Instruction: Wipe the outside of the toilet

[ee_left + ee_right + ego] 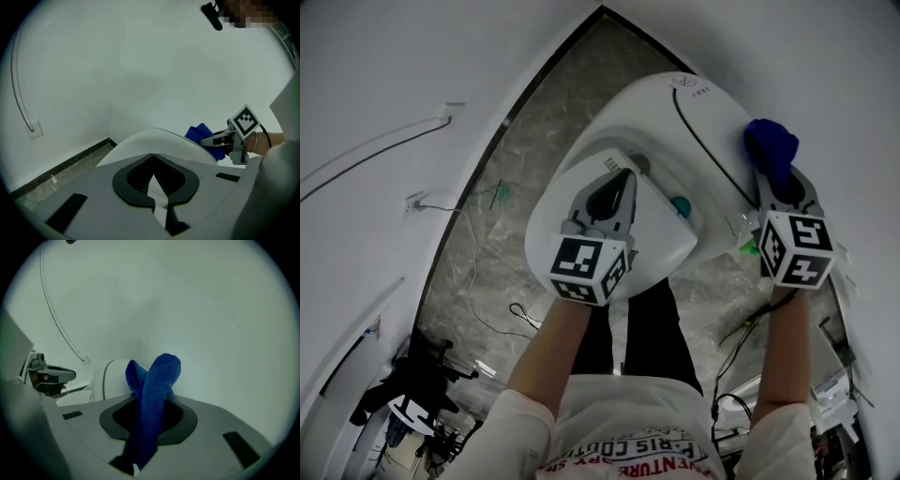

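From above in the head view I see the white toilet (675,122) with its lid down. My left gripper (627,178) hangs over the toilet's near part, jaws together and holding nothing; its own view shows the curved white lid (154,143) just past its tips (151,157). My right gripper (772,176) is at the toilet's right side, shut on a blue cloth (771,146). In the right gripper view the cloth (161,376) stands up between the jaws, with the toilet (111,376) behind it. The cloth (201,136) also shows in the left gripper view, lying against the lid's far edge.
Grey marble floor (534,122) runs left of the toilet, bounded by a white wall with a cable (375,155) and a socket (417,200). Loose wires (520,314) lie on the floor. A small teal part (680,204) sits on the toilet. Dark clutter (412,394) is at the lower left.
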`<action>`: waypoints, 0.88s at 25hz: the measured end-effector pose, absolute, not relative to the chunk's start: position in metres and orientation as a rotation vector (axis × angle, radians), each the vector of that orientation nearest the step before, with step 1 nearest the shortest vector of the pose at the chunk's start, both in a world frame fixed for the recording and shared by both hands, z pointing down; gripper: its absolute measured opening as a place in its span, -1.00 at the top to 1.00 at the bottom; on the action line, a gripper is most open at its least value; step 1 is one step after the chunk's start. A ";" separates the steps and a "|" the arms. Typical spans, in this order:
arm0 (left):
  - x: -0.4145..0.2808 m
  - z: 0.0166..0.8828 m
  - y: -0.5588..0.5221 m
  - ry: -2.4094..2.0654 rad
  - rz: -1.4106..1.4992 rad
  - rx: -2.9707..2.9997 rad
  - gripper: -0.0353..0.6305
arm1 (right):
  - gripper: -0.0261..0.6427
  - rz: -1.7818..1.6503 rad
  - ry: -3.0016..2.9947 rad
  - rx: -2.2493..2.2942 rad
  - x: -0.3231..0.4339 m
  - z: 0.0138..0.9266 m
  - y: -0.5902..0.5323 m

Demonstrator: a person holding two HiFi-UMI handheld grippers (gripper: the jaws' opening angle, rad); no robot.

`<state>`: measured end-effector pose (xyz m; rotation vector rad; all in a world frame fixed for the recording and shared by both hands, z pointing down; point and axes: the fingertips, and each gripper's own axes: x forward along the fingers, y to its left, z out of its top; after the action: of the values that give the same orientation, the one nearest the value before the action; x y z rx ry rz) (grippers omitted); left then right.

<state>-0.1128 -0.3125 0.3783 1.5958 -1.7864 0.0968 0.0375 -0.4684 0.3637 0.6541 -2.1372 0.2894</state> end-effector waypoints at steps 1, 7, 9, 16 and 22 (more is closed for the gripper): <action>-0.118 0.380 -0.310 -1.788 0.100 1.591 0.88 | 0.70 0.266 -2.130 0.643 0.032 0.364 -0.469; -0.154 0.386 -0.298 -1.802 0.100 1.553 0.88 | 0.70 0.117 -2.098 0.524 -0.018 0.362 -0.461; -0.161 0.388 -0.295 -1.800 0.089 1.550 0.87 | 0.70 0.095 -2.084 0.485 -0.033 0.364 -0.457; -0.189 0.389 -0.289 -1.815 0.051 1.545 0.88 | 0.70 0.025 -2.052 0.371 -0.087 0.366 -0.460; -0.214 0.397 -0.270 -1.844 0.044 1.493 0.88 | 0.70 -0.061 -1.972 0.116 -0.142 0.376 -0.444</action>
<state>-0.2138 -0.2701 0.3968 1.4927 -1.8445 0.0439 -0.1419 -0.4437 0.3763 0.1160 -1.9724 -0.0610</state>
